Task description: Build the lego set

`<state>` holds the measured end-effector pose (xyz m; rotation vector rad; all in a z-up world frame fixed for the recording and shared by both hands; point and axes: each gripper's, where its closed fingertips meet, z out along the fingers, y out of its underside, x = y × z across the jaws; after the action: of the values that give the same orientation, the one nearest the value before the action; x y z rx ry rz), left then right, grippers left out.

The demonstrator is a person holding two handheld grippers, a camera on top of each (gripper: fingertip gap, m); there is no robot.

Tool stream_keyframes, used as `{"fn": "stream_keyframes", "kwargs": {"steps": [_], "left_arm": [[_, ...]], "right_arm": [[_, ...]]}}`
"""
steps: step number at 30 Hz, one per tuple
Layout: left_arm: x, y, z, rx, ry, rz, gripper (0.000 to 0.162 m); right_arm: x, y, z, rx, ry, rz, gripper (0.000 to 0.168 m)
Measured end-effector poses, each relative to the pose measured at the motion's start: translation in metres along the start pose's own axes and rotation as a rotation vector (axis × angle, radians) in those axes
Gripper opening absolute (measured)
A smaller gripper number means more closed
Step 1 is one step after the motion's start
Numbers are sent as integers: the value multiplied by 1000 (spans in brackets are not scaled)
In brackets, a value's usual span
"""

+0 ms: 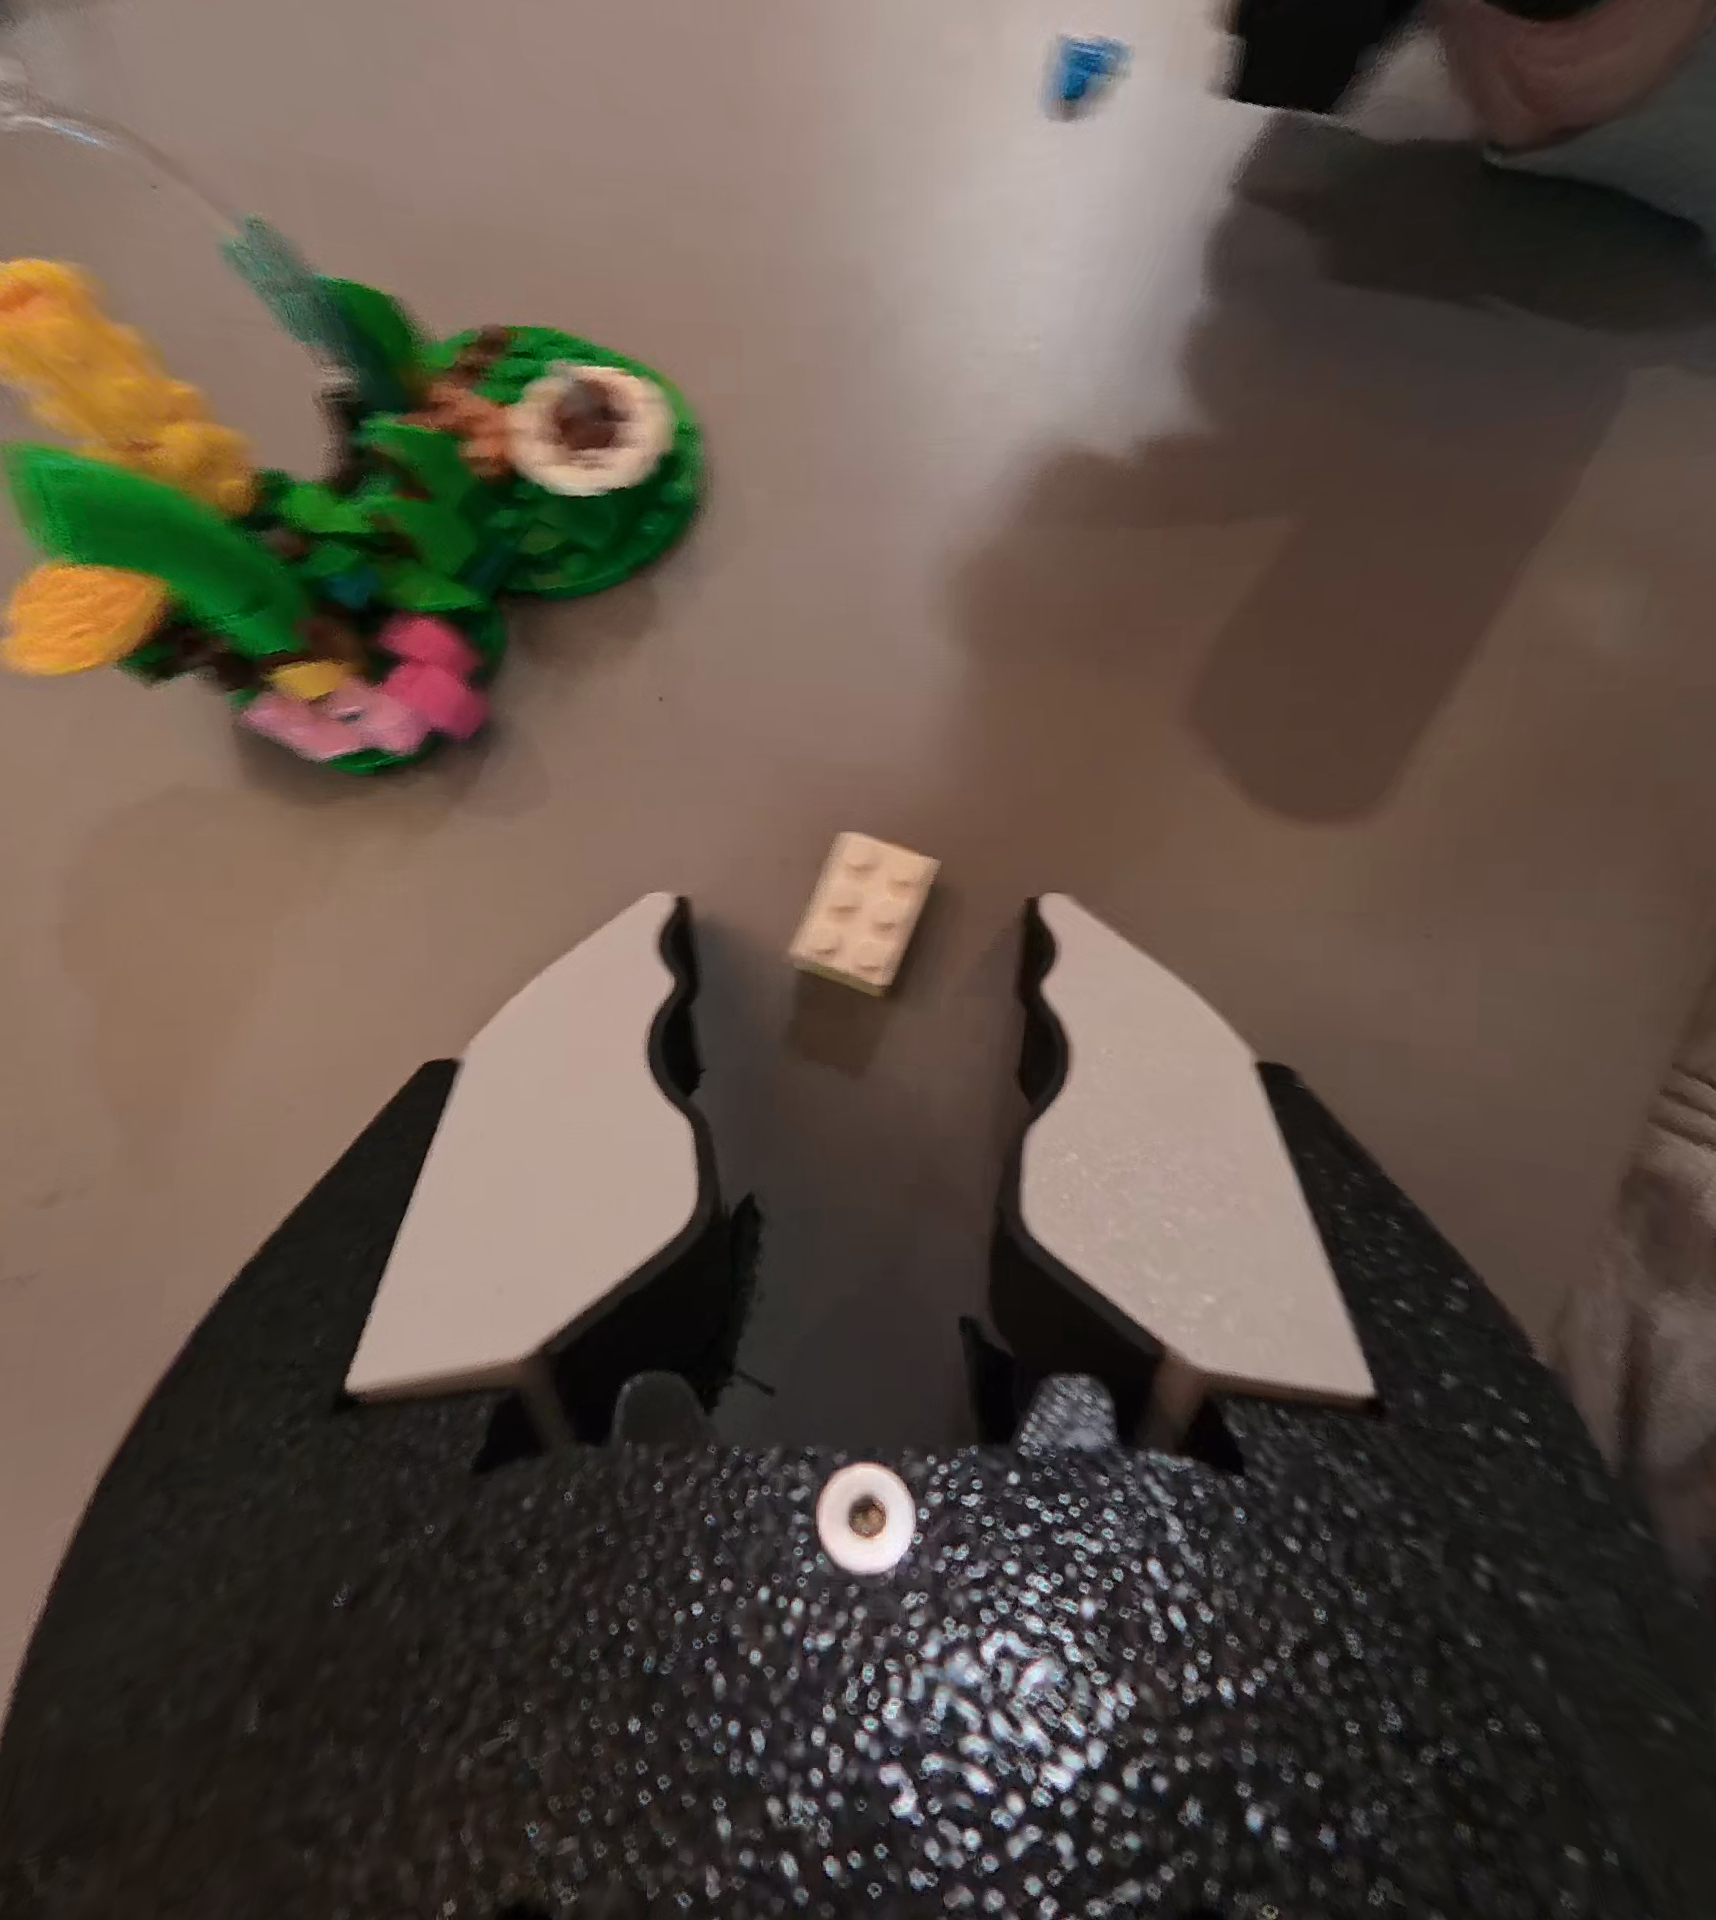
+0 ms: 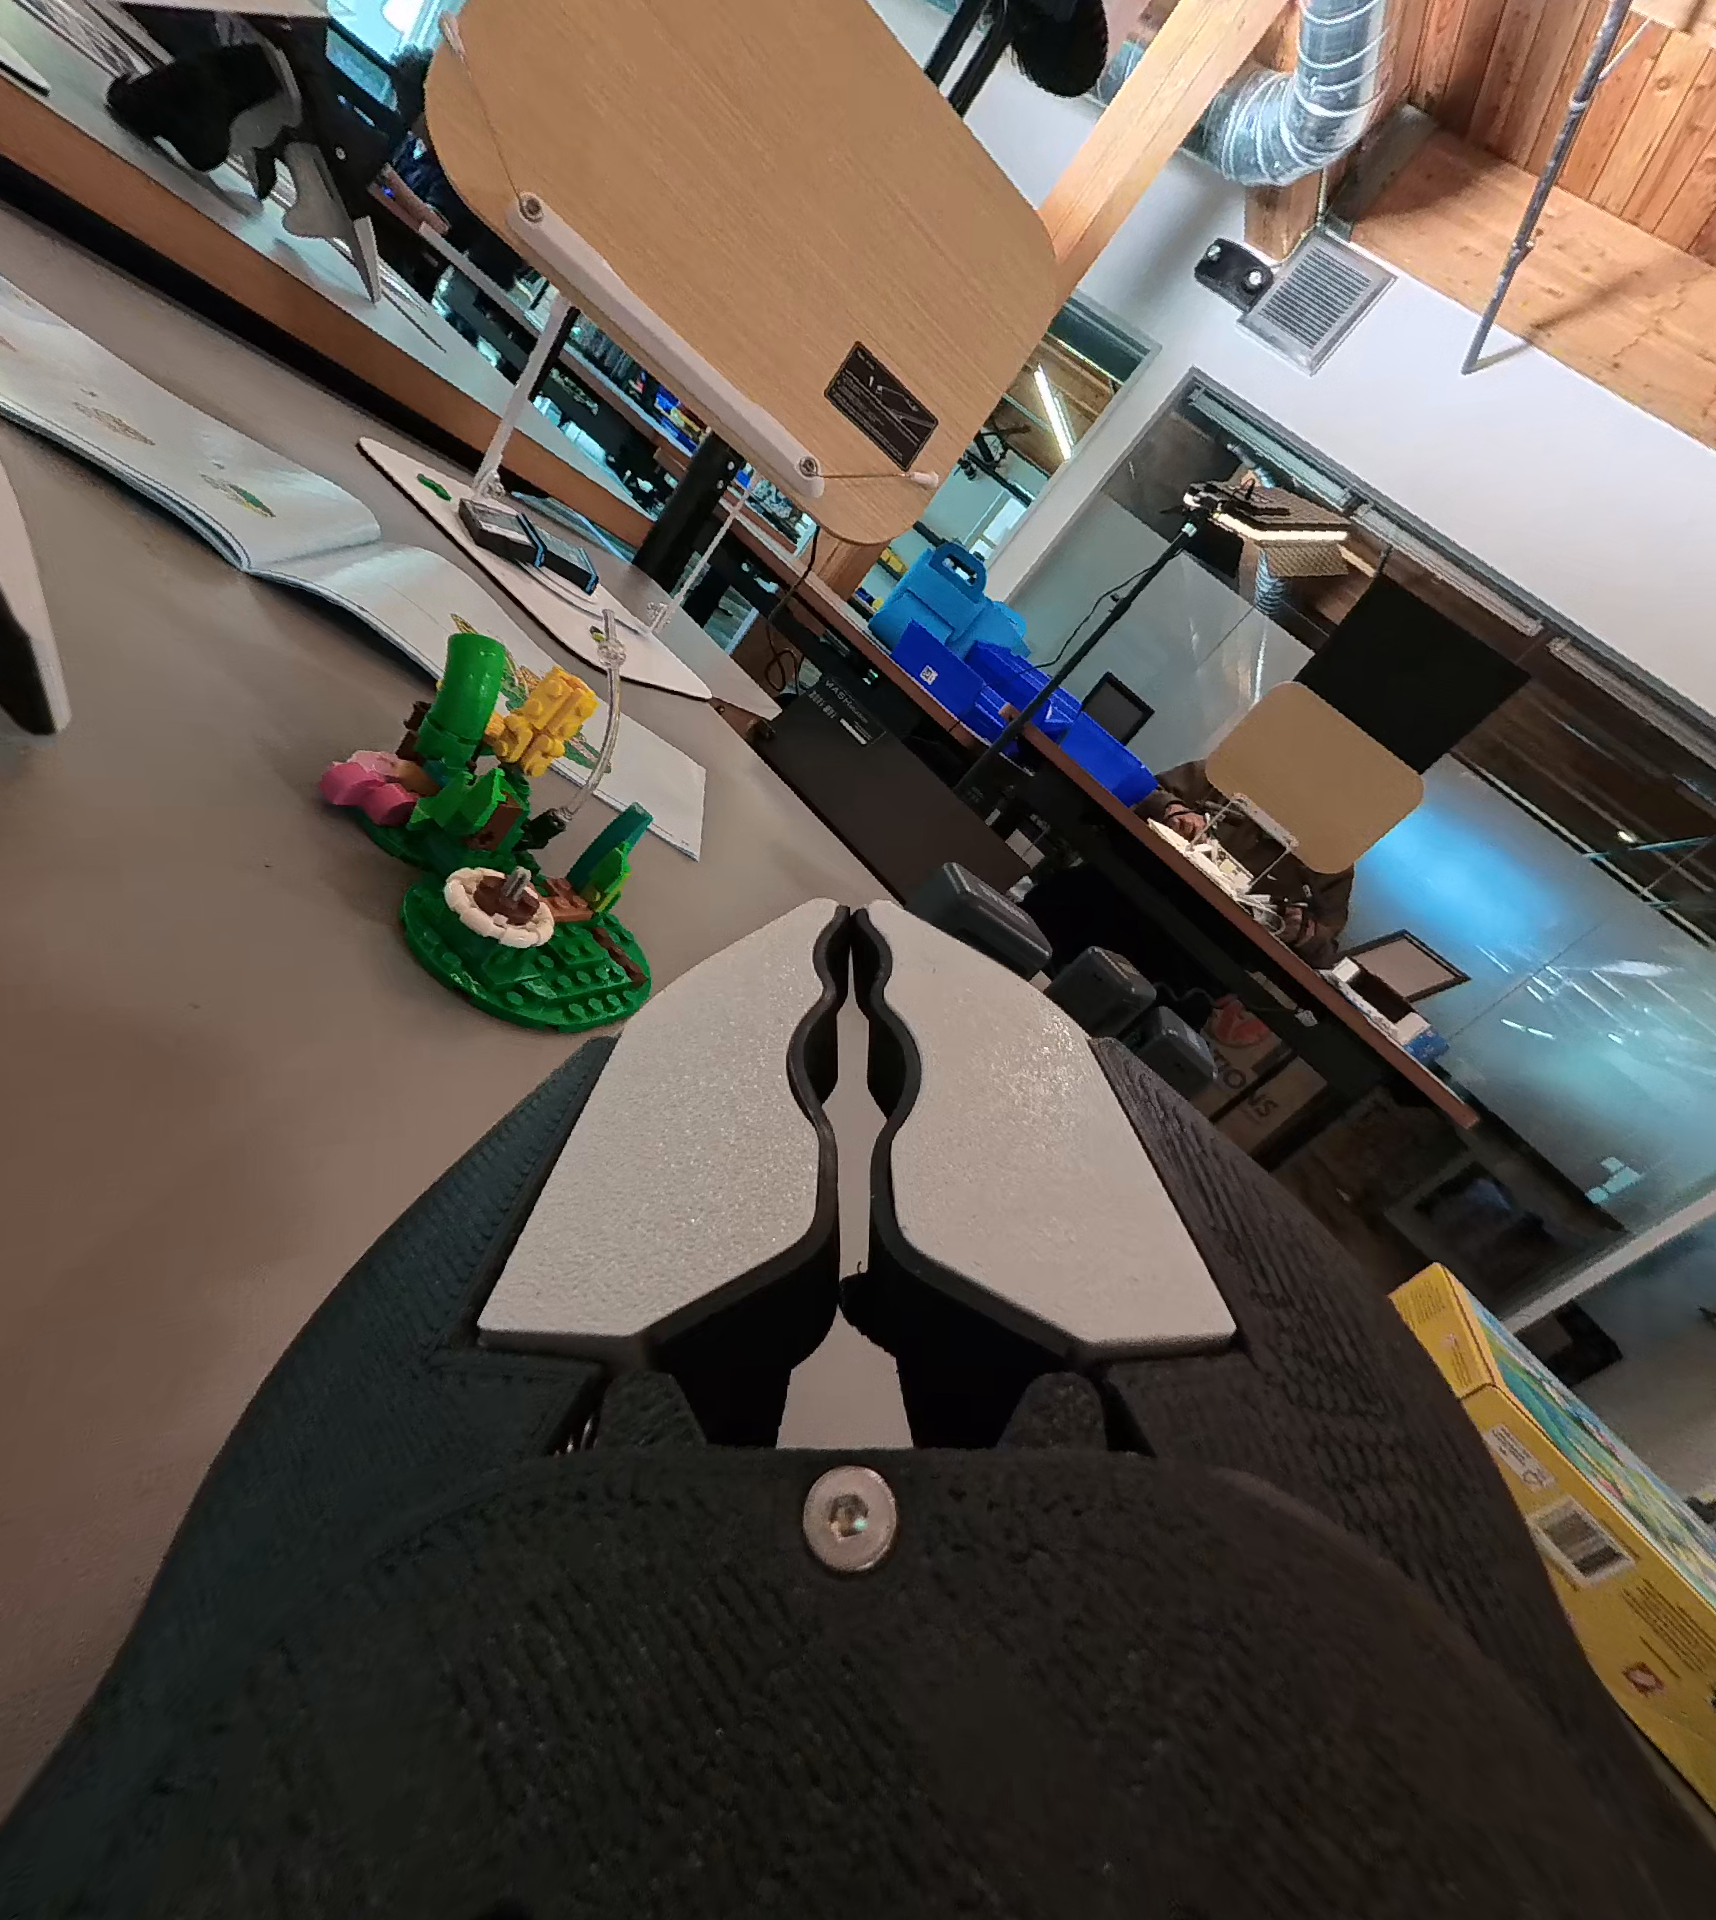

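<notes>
Left tool [image 1: 856, 914] released over 1 tan 2x3 plate [image 1: 864, 916] on grey table [image 1: 937, 416]; right tool [image 2: 848, 916] clenched, empty; 1 flower build [image 2: 501, 862].

Motion blur left; right sharp.

The table [image 1: 833, 312] is showing a plain grey-brown, and the small studded brick [image 1: 865, 917] on it is showing cream. The lego model [image 2: 511, 862] is showing green bases and leaves, yellow and pink blossoms and a white-rimmed brown disc, while the box [image 2: 1612, 1590] is showing yellow.
</notes>
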<state>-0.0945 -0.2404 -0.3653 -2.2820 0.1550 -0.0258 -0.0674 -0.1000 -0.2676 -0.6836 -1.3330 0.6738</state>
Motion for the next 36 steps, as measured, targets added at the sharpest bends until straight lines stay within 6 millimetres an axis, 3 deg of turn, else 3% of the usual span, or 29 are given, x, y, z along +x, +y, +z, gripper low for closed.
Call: {"fn": "stream_keyframes", "kwargs": {"steps": [8,11,24,30,36], "left_arm": [[-1,1,0,-5,21,-30,36],[1,1,0,-6,29,-24,19],[2,-5,-5,48,35,-22,17],[7,-23,-27,177,205,-235,17],[0,-30,-40,223,264,-328,17]], "right_arm": [[-3,-2,-1,13,-14,-7,0],[-6,-4,-2,24,-26,-11,0],[-20,-15,-5,74,-65,-107,0],[-41,-29,-8,131,-108,-242,0],[-82,-53,-2,205,-236,-365,2]]}}
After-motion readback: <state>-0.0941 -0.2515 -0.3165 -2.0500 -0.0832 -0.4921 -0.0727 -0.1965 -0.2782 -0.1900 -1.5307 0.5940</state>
